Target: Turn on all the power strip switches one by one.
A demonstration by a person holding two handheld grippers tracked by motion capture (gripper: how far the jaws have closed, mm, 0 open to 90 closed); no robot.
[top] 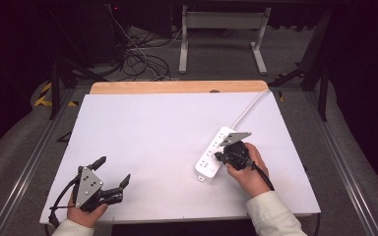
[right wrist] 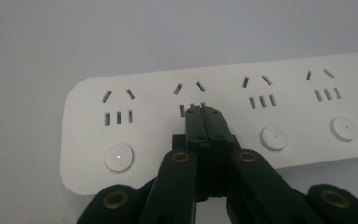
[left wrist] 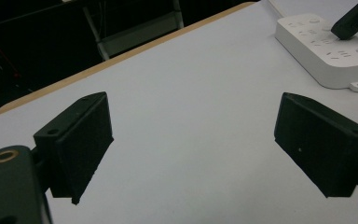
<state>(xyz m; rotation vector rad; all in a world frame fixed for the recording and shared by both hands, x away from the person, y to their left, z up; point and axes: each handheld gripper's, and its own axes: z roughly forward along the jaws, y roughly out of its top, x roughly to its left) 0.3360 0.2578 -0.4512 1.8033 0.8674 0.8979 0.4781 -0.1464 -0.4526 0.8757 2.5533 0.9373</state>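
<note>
A white power strip (top: pixel 215 152) with several sockets and round buttons lies on the white table (top: pixel 152 142), right of centre; its white cable (top: pixel 250 109) runs off to the far edge. My right gripper (top: pixel 221 156) is shut with nothing between its jaws, and its tips (right wrist: pixel 203 112) rest on the strip (right wrist: pixel 223 116) at the second socket from the end, over that socket's button. My left gripper (top: pixel 113 171) is open and empty near the front left corner, just above the table. From the left gripper view the strip (left wrist: pixel 326 49) lies far right.
A wooden strip (top: pixel 177 87) edges the table's far side. Beyond it stand a white metal frame (top: pixel 221 34) and tangled cables (top: pixel 138 59) on the floor. Metal rails (top: pixel 29 157) run along both sides of the table.
</note>
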